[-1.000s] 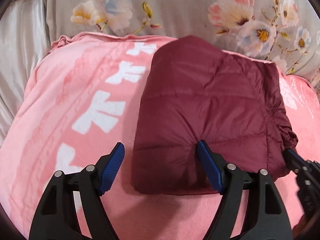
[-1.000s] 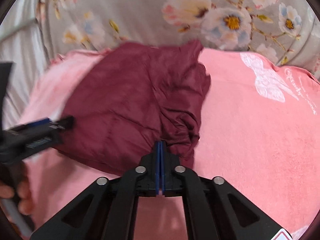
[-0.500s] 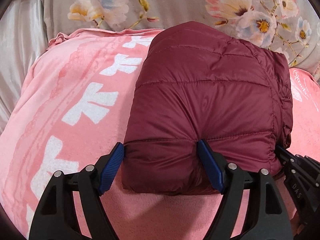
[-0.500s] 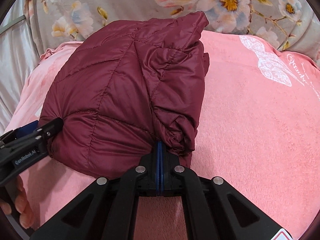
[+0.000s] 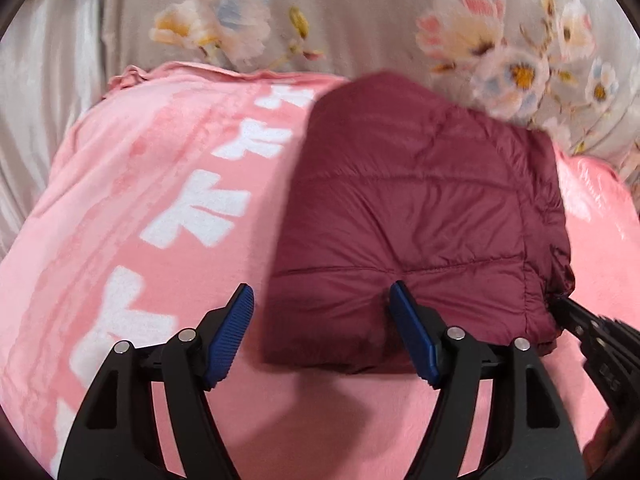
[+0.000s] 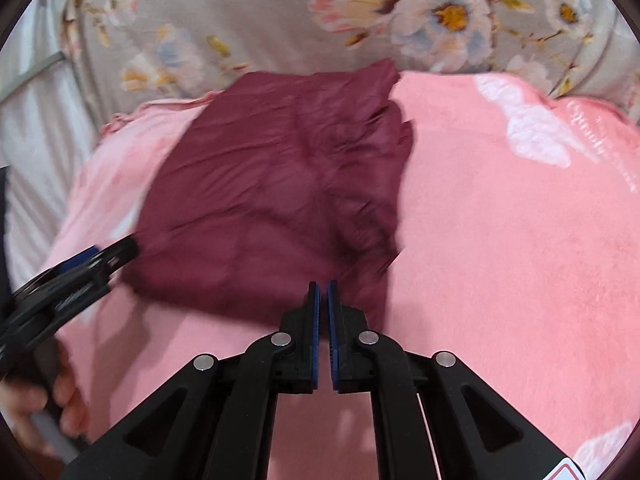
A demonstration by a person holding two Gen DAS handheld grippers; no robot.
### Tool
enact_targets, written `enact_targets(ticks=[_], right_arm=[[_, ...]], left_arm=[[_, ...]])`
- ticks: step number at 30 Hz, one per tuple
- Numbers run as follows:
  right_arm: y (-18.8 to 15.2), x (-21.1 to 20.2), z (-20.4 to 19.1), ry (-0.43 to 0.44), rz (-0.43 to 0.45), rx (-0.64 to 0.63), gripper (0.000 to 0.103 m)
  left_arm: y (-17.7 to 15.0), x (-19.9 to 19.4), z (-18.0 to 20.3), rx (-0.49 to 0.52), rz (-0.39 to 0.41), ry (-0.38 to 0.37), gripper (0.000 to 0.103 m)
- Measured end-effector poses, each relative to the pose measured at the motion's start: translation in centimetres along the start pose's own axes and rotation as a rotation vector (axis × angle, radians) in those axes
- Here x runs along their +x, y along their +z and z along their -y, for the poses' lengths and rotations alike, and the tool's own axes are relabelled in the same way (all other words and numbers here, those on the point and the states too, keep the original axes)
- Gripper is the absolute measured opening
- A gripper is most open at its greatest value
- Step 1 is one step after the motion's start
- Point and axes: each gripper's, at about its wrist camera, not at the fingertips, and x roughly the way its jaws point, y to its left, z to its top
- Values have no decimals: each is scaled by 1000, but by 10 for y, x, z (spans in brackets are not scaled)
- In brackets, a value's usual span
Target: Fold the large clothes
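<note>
A dark red quilted jacket (image 5: 420, 216), folded into a compact bundle, lies on a pink blanket (image 5: 132, 208). My left gripper (image 5: 320, 312) is open, its right blue pad (image 5: 408, 320) pressing the jacket's near edge and its left pad on the blanket side. In the right wrist view the jacket (image 6: 272, 200) lies flat ahead. My right gripper (image 6: 323, 300) has its jaws nearly together with a thin gap, at the jacket's near right corner; nothing shows between the pads. The right gripper also shows in the left wrist view (image 5: 592, 336), and the left gripper in the right wrist view (image 6: 76, 272).
The pink blanket (image 6: 500, 240) has white lettering and a white bow print. A grey floral pillow or bedding (image 5: 360, 20) lies behind the jacket. White fabric (image 6: 32, 120) sits at the left. A hand (image 6: 44, 404) holds the left gripper.
The jacket, lifted and close to both cameras half a second ago, now lies lower and flatter on the blanket. My right gripper's jaws, then fully shut on its edge, show a thin gap.
</note>
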Motion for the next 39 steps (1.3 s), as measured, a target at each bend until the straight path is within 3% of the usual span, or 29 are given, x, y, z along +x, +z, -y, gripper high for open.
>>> enact_targets(ticks=[2,4,6,8,11,15,18,21,26,32,39], right_arm=[[-9,11,-6,24,-59,-18,5],[-12,25,-1,-18,-77,-25,5],[-11,44,18,-23,-93,38,0],[-7,54,32,5,-94,98,0],[0,66,40,-85,-71,50,0],[-4,78,47,-97,-73,42,0],[-8,60,42,-139,-43,26,0],[-12,22,42,-178,58,58,4],[5,-8,31,-139,143,65,5],[10,40,19,-120,-4,19,5],[-6,48,13,-142,-12,18,1]], left_arm=[[-1,-7,-13,-7,-5,6,69],[-5,-5,-20,-7,-27,2,68],[-13,-2,-21,14,-43,12,69],[-20,0,-19,35,-52,16,69],[-24,2,-15,48,-58,11,69],[-23,9,-12,23,-77,-11,69],[-24,10,-8,28,-85,-7,68],[-24,2,-9,33,-80,-16,68],[-13,-24,-12,8,-26,-43,68],[8,-18,1,12,-10,-23,69],[-4,8,9,17,-62,-8,69]])
